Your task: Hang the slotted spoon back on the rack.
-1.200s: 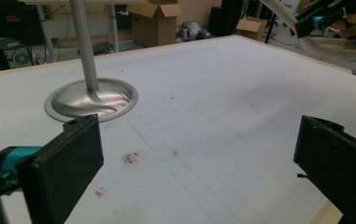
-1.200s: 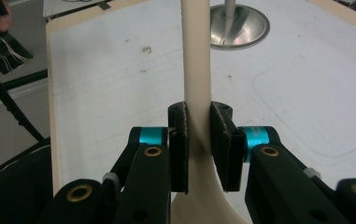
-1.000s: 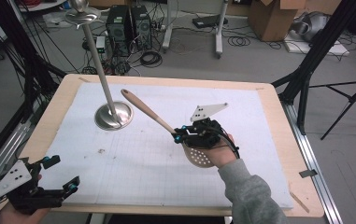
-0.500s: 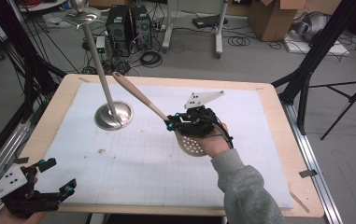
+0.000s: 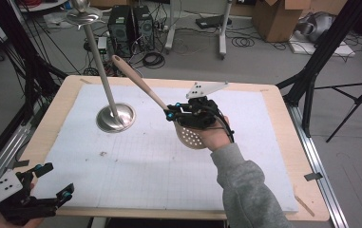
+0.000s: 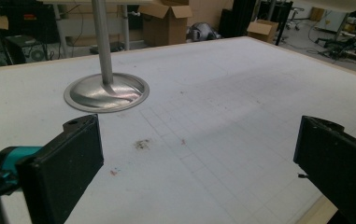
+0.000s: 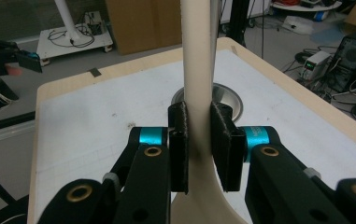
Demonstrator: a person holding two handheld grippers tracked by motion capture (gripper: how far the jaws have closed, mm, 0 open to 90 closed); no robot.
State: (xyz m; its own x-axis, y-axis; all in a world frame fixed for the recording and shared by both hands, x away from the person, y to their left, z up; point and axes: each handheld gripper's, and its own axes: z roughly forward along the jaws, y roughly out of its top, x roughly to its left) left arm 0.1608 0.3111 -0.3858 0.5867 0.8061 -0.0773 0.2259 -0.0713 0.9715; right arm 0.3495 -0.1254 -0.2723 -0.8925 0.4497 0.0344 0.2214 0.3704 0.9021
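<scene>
We see a grey floor [image 5: 264,52] strewn with cables beyond the table. At twelve o'clock stand two black computer towers [image 5: 130,23]; at one o'clock a cardboard box [image 5: 276,16]; at three o'clock a black tripod [image 5: 354,102].

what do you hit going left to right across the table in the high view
left tool at the near left corner → round metal base of the stand → slotted spoon slanting up → right tool shut on the spoon's neck
</scene>
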